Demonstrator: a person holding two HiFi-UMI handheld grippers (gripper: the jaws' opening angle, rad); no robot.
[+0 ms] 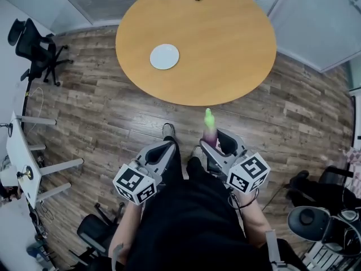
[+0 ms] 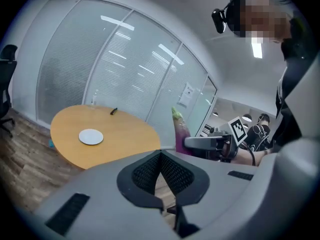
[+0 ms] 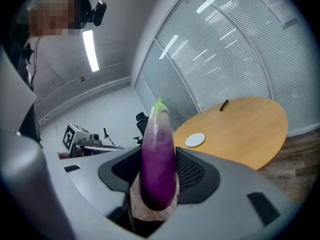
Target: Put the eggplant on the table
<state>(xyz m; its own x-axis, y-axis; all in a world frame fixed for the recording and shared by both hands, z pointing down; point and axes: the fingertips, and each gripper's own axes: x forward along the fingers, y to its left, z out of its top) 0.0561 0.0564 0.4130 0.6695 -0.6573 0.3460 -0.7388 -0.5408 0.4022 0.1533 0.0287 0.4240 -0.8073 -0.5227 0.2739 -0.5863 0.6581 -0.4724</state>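
Big round counter [image 1: 225,49] dead ahead, wide open wood on top, and that is the target. The right gripper [image 1: 217,144] has its jaws clenched on the eggplant [image 3: 159,159], held upright with its green tip up, over the floor and short of the counter's near edge. The left gripper [image 1: 163,149] rides alongside, jaws together on nothing. The smart play: carry it well past the rim, bring it low, tip it onto its side before letting go, and steer clear of the white plate [image 1: 164,56].

Right hand-held gripper [image 1: 219,143] holds eggplant [image 1: 209,130] — table [image 1: 225,49] ahead.
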